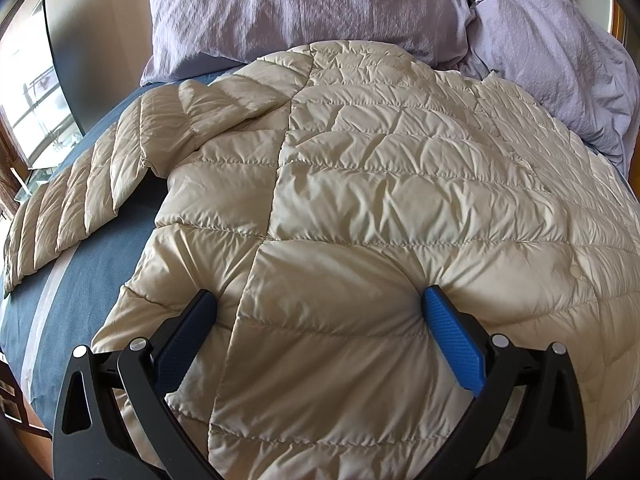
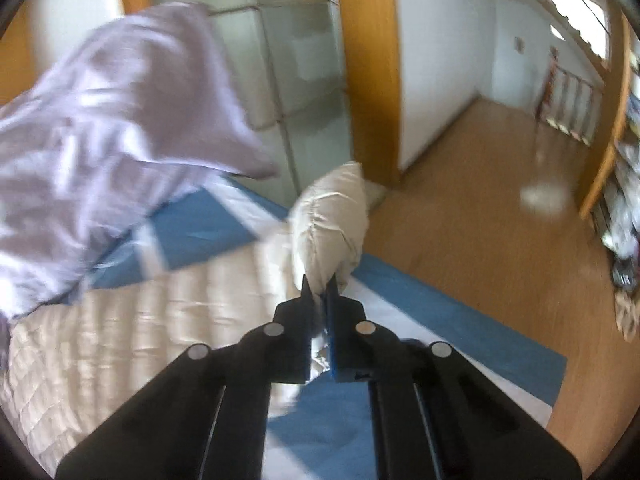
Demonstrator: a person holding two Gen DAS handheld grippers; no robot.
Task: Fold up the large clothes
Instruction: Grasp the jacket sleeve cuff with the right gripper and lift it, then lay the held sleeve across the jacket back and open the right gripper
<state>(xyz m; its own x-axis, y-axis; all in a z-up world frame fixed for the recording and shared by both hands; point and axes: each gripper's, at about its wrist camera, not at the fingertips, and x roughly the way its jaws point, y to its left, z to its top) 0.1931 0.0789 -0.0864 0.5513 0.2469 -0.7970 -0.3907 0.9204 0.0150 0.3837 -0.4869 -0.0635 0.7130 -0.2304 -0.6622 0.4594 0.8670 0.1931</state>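
A beige quilted puffer jacket [image 1: 360, 184] lies spread on the blue bed sheet [image 1: 92, 264]. One sleeve [image 1: 76, 200] stretches out to the left. My left gripper [image 1: 320, 300] is open, its blue pads pressed down on the jacket's near hem on either side of a seam. In the right wrist view my right gripper [image 2: 320, 284] is shut on the jacket's other sleeve [image 2: 332, 224] and holds its end lifted above the bed; the jacket body [image 2: 132, 320] lies to its left. That view is blurred.
A lilac duvet [image 1: 320, 4] is heaped at the far side of the bed and also shows in the right wrist view [image 2: 100, 120]. The bed edge and wooden floor [image 2: 480, 216] lie to the right. A window [image 1: 32, 92] is at the left.
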